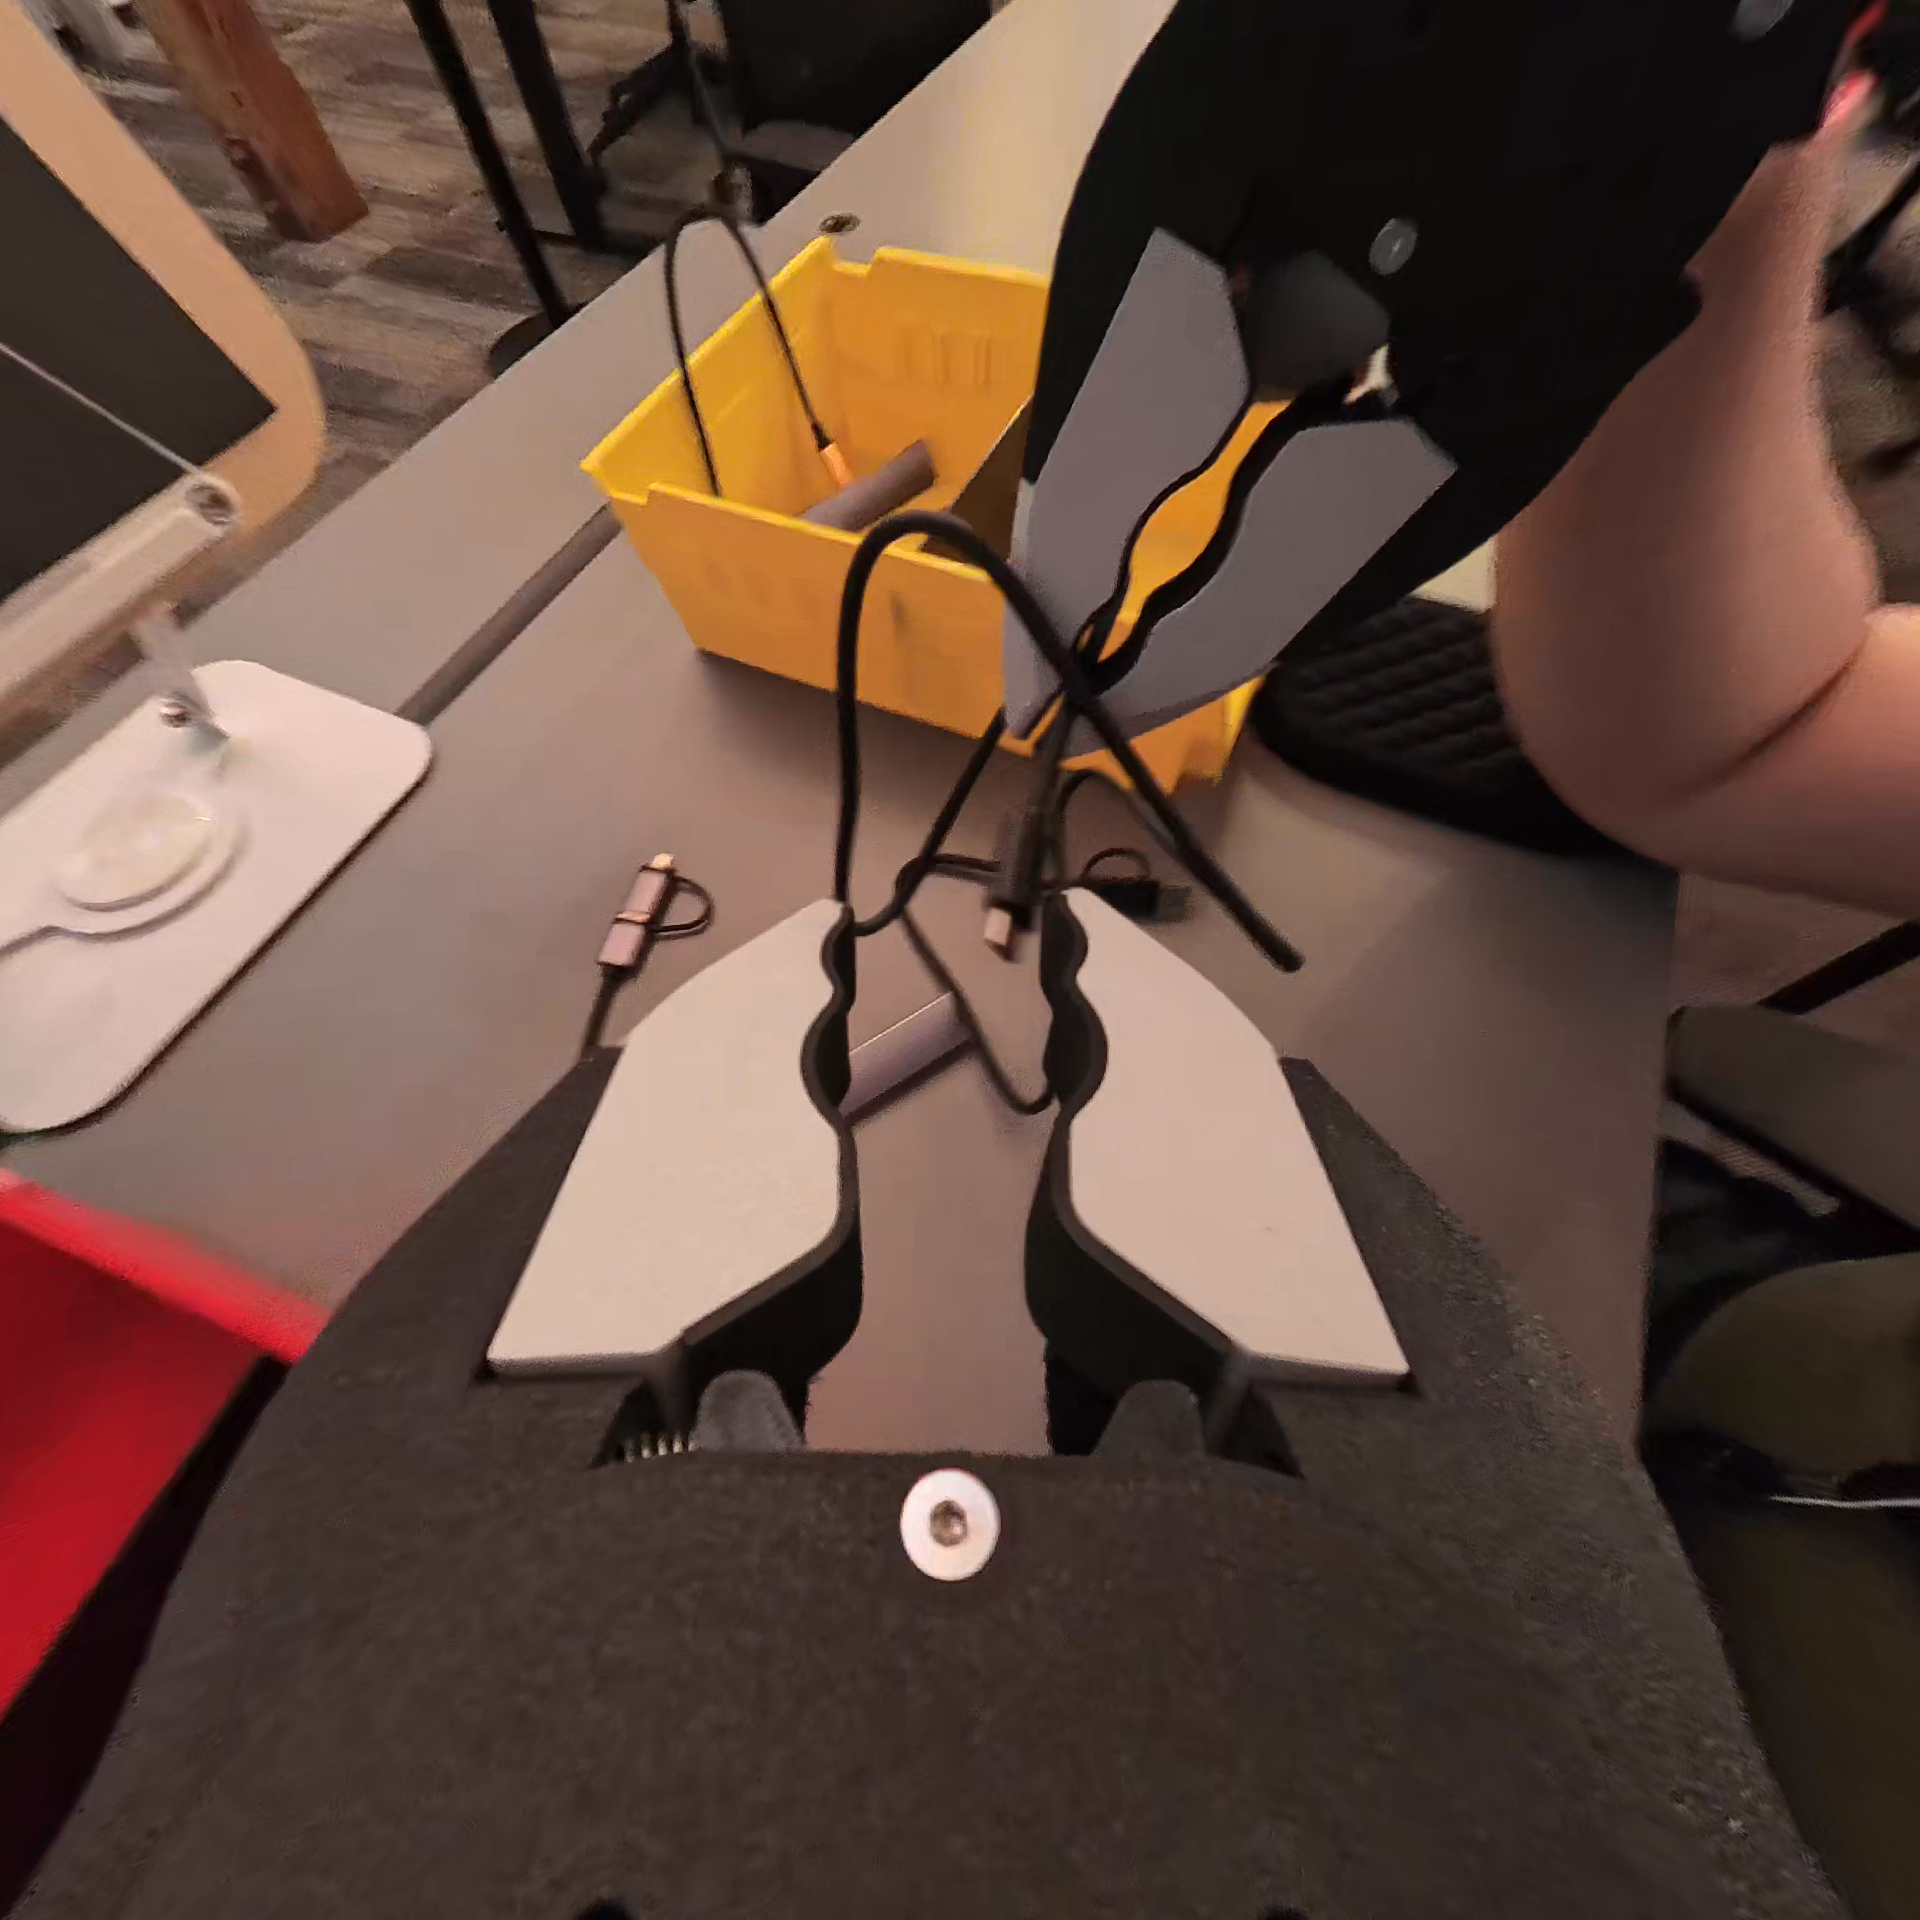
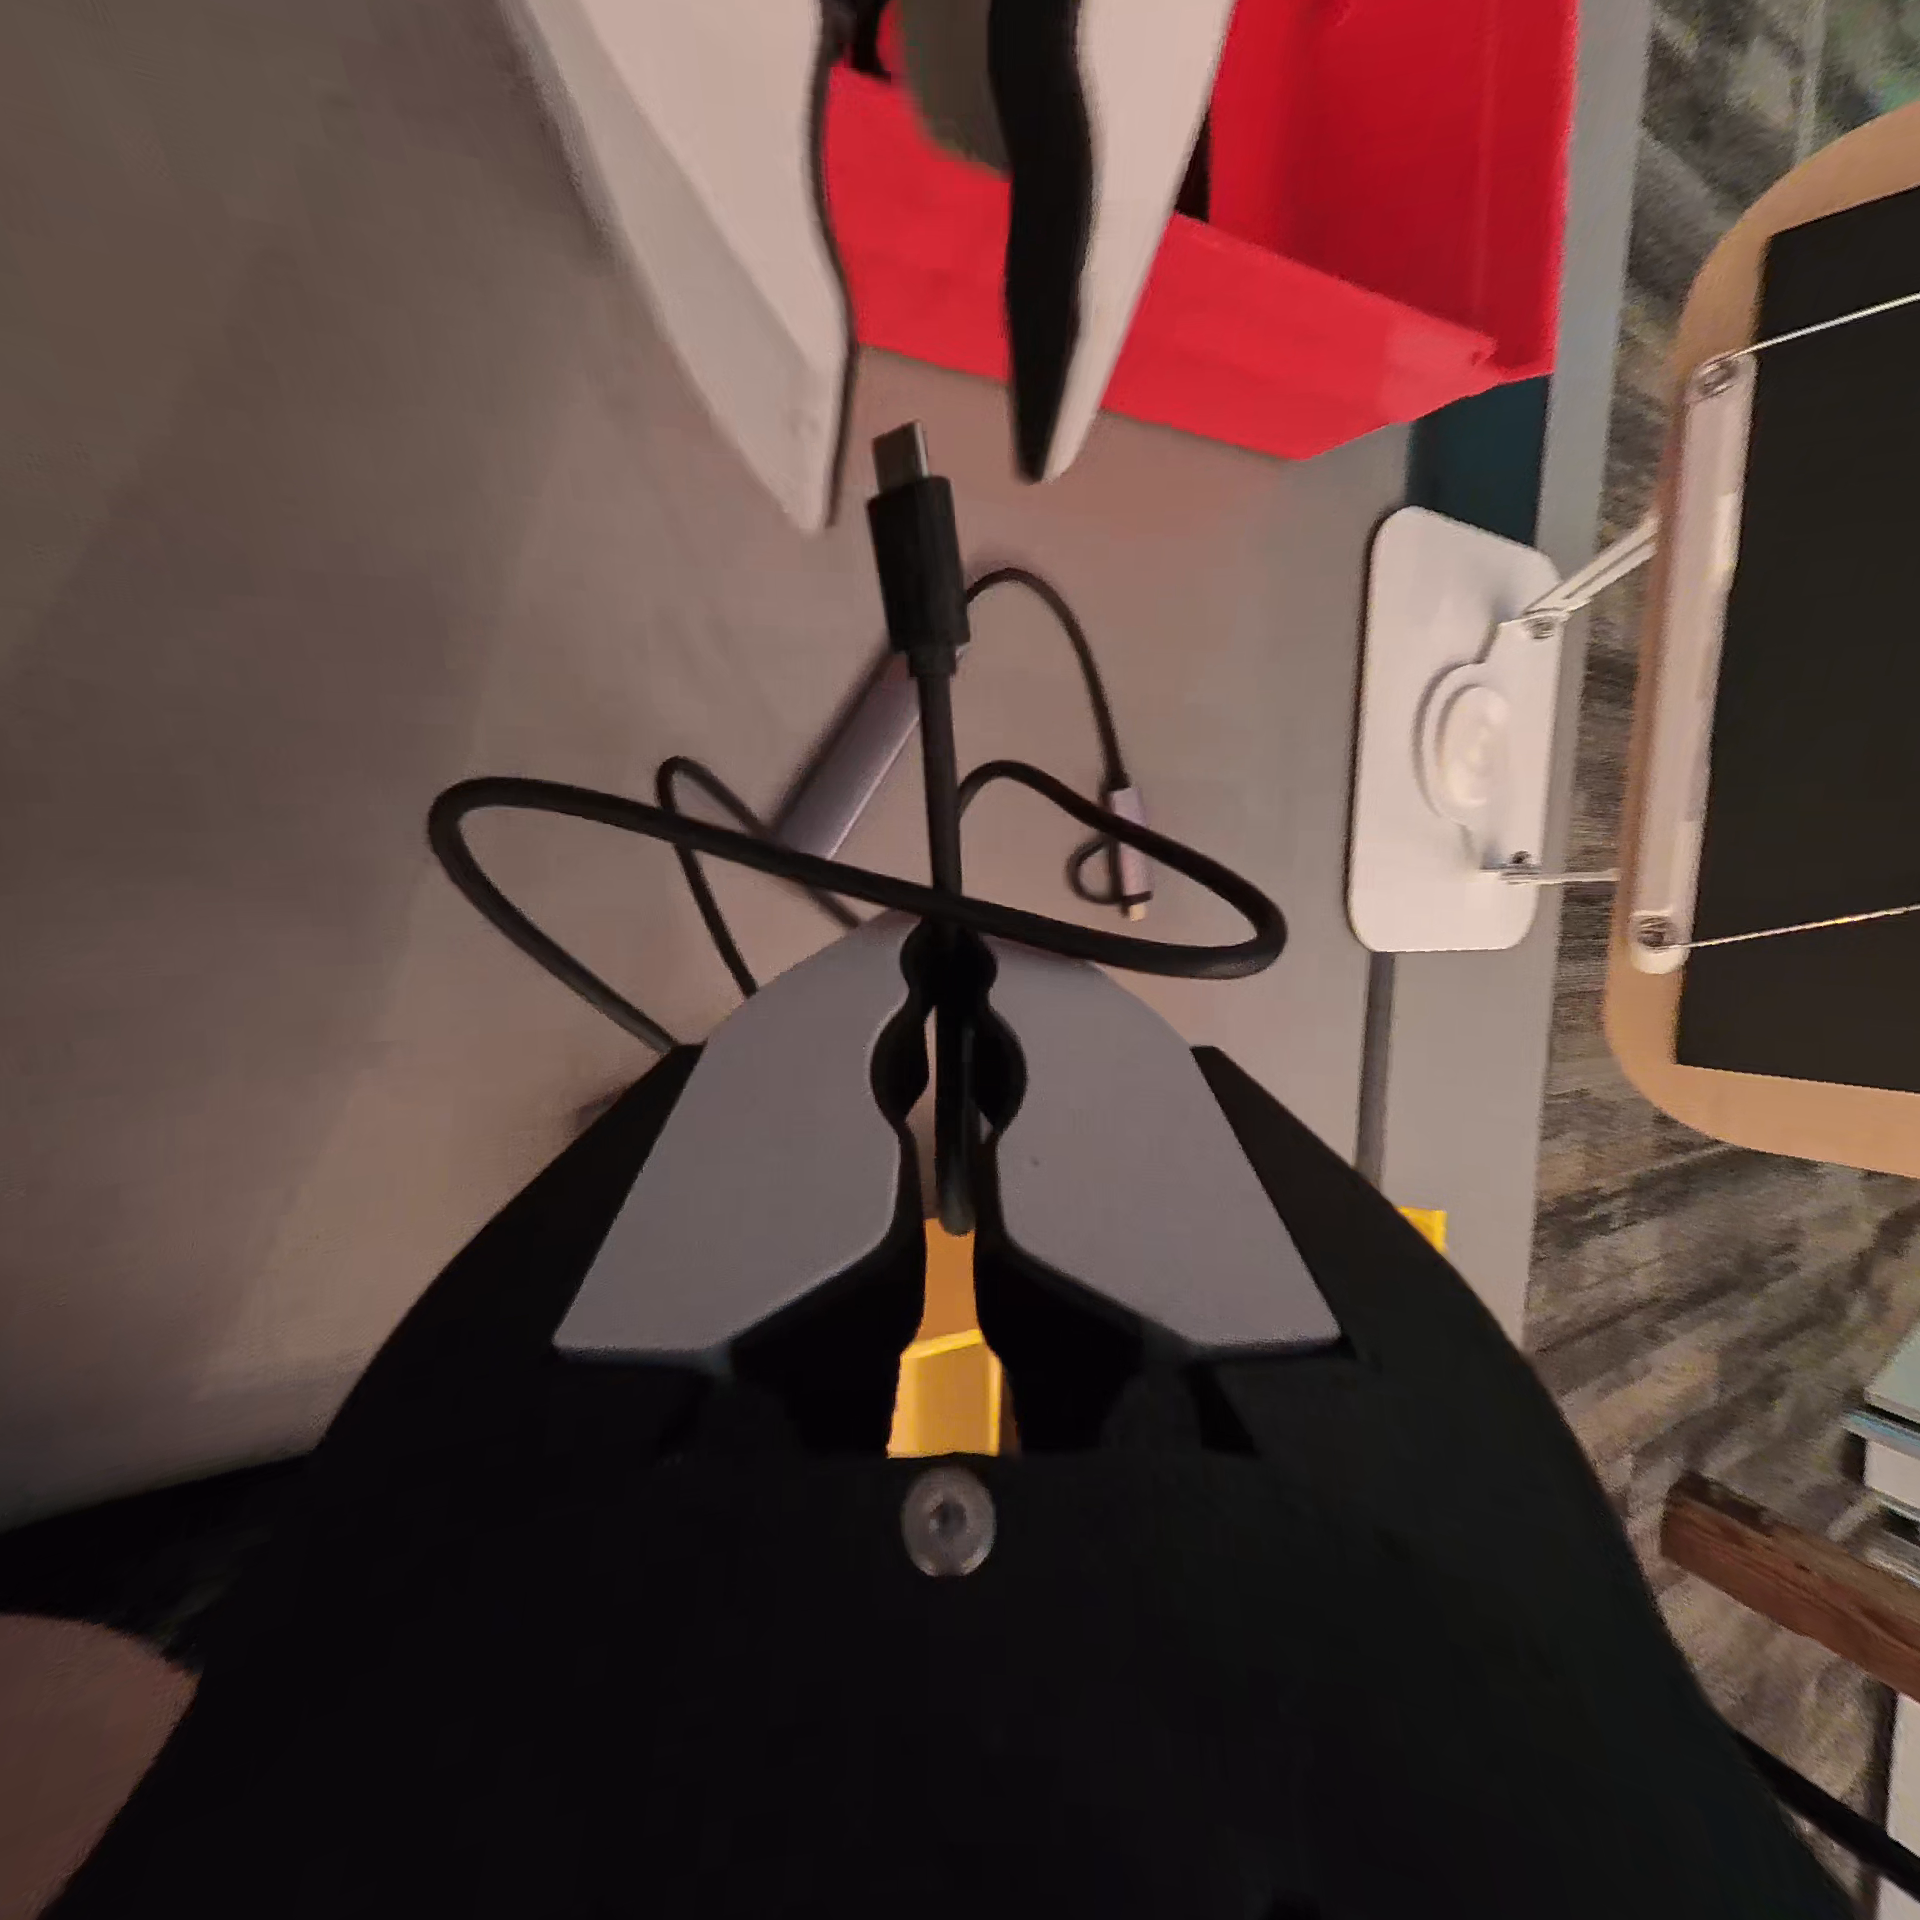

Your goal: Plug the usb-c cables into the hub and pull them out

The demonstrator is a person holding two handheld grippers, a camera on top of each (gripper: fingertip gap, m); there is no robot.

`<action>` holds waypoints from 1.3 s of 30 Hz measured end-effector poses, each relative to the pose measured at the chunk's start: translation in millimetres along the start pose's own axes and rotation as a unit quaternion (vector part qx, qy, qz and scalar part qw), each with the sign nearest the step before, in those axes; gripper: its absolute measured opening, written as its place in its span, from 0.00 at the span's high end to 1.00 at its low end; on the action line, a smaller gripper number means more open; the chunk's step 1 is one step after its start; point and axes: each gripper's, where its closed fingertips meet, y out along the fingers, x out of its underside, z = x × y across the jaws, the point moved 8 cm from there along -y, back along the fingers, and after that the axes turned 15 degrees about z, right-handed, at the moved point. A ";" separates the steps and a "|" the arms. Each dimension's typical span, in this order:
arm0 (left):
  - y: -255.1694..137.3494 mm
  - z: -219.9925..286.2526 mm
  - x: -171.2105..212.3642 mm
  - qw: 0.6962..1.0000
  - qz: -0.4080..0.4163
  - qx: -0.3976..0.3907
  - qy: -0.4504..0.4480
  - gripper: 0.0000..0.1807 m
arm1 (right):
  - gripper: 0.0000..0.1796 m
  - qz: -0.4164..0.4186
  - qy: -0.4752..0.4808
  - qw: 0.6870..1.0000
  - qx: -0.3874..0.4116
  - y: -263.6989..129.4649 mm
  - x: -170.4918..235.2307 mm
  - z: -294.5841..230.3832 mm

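Observation:
My right gripper is shut on a black usb-c cable and holds it above the dark table. The cable's plug sticks out past the fingertips toward my left gripper. In the left wrist view my left gripper is open and empty, low over the table. The plug hangs just beyond its tips, under the right gripper. A grey stick-shaped hub lies on the table between the left fingers, also in the right wrist view. The black cable loops loosely in the air.
A yellow bin behind the cables holds a grey bar and an orange-tipped cable. A thin cable with a grey adapter plug lies left of the hub. A red bin and a white monitor stand base are at the left. Some 7 centimetres of space lies between my two pairs of fingers.

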 end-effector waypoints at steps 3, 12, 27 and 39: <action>-2.7 -3.2 -1.1 0.997 0.028 0.042 -0.060 0.81 | 0.99 0.022 -0.002 1.000 0.021 -1.0 -4.8 3.5; -4.5 -7.4 -6.0 0.989 0.087 0.084 -0.079 0.96 | 0.98 0.091 -0.059 0.992 0.060 -3.9 -16.2 6.0; -21.6 -46.2 -38.3 0.995 0.022 -0.044 -0.088 0.97 | 0.88 0.303 0.081 0.950 0.012 -38.6 -38.1 16.5; -44.9 -69.2 -66.1 0.976 0.157 -0.078 -0.130 0.97 | 0.97 0.404 0.308 0.855 0.103 81.5 -85.9 -17.8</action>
